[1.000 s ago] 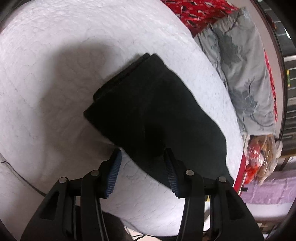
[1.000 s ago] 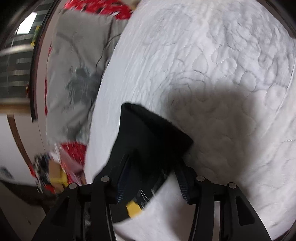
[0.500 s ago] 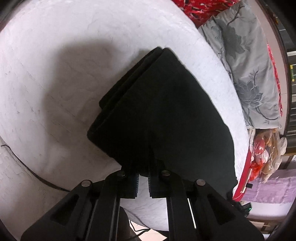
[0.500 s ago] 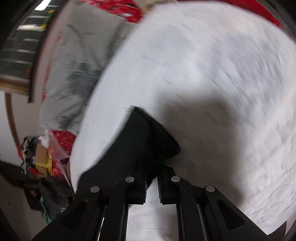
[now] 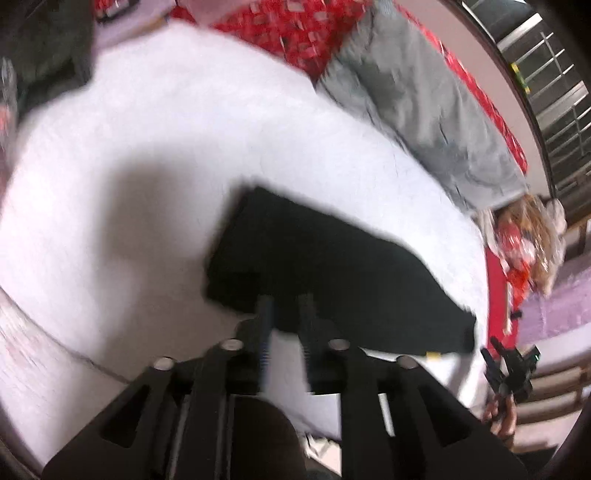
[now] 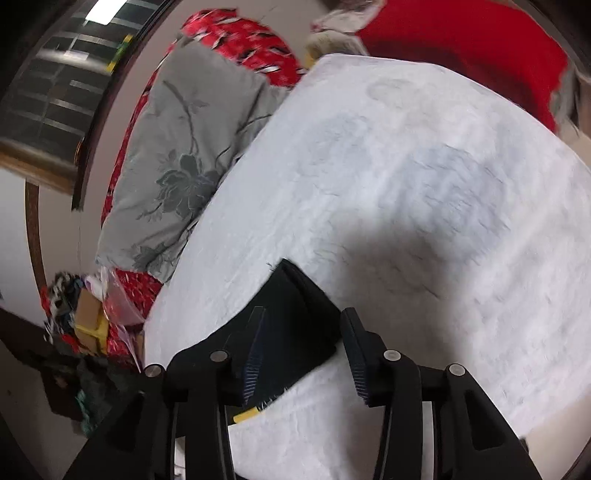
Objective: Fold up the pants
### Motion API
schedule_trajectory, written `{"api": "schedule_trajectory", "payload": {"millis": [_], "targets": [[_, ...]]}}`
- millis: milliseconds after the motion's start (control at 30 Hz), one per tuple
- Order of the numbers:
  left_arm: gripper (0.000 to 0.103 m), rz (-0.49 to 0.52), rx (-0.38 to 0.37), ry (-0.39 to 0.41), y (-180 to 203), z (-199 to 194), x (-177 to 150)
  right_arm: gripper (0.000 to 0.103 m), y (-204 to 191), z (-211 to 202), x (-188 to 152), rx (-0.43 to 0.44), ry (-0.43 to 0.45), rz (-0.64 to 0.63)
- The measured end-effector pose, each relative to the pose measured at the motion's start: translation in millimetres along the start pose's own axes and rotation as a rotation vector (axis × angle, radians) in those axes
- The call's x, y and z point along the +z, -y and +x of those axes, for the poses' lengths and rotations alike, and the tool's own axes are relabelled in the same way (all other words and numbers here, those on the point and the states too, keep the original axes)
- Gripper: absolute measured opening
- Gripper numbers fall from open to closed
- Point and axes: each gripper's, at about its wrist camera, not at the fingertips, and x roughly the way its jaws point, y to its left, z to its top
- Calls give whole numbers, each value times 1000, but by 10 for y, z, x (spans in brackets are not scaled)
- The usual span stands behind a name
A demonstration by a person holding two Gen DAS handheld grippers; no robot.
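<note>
While both grippers back off the folded black fabric pants (image 5: 332, 273), the job looks nearly done & the step in hand, by my read, is a clean release w/o dragging the fold open

Left wrist view, bottom centre: left gripper (image 5: 286, 306) has its jaws narrow, just been opening, pads at the near edge of the pants; blur hides whether cloth sits btwn them, but they don't look clamped. Right wrist view, bottom centre: right gripper (image 6: 301, 343) has jaws moderately wide, also just been opening, w/ the near corner of the pants (image 6: 291, 325) seen btwn the pads, neither pad pressing it

To do it well: lift straight up & back, no sideways pull, so the stacked layers stay square. Risk is a pad snagging the top layer

Pants lie as a compact dark block on the white quilted bed cover (image 5: 155, 155), mid-frame in the left view. Their right end sits close to the cover's right edge, so little room there. Lots of open cover to the left & beyond. Farther off, upper right, a grey floral pillow (image 5: 424, 110) & red patterned cloth (image 5: 280, 29), well apart from the pants
</note>
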Motion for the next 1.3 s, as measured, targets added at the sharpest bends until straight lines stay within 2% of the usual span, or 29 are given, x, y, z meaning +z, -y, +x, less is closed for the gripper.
{"api": "schedule_trajectory", "payload": {"millis": [33, 100, 233, 333, 467, 600, 667, 700, 733, 767, 800, 867, 900, 967, 1033, 1167, 1200, 1233, 1300], "targets": [[32, -8, 21, 15, -20, 12, 117, 44, -47, 58, 16, -2, -9, -17], [34, -25, 53, 16, -59, 100, 351, 44, -142, 182, 31, -28, -20, -60], [34, -35, 81, -55, -82, 378, 583, 44, -266, 395, 62, -57, -37, -109], [34, -19, 89, -103, -43, 583, 633, 44, -295, 478, 85, -78, -44, -137], [34, 3, 51, -137, 0, 668, 623, 44, -267, 515, 132, -91, -47, -143], [45, 7, 27, -151, 22, 768, 621, 44, -293, 576, 164, -105, -42, -163], [45, -1, 25, -150, 34, 807, 610, 43, -326, 644, 160, -130, -48, -187], [45, 1, 40, -145, 51, 830, 600, 40, -347, 680, 152, -153, -49, -210], [41, 2, 62, -140, 68, 854, 594, 25, -372, 719, 150, -170, -51, -235], [33, 1, 85, -130, 86, 870, 585, 9, -409, 764, 145, -184, -58, -267], [21, -2, 98, -125, 94, 868, 575, 8, -429, 795, 143, -205, -64, -284], [20, -35, 65, -102, 71, 788, 560, 6, -489, 792, 173, -220, -57, -292], [20, -42, 62, -58, 57, 706, 554, 6, -532, 725, 206, -190, -25, -283], [20, -26, 129, -44, 21, 729, 561, 5, -582, 632, 256, -125, 17, -271], [20, -61, 132, -78, -58, 827, 564, 3, -568, 718, 288, -177, -2, -284], [20, -78, 140, -67, -60, 799, 561, 4, -428, 868, 263, -232, -22, -247], [20, -74, 140, -72, -51, 795, 563, 5, -413, 868, 245, -229, -17, -240], [20, -70, 135, -82, -41, 783, 560, 11, -410, 856, 232, -233, -14, -240], [21, -85, 104, -90, -74, 696, 555, 13, -417, 791, 206, -234, -16, -237]]}}
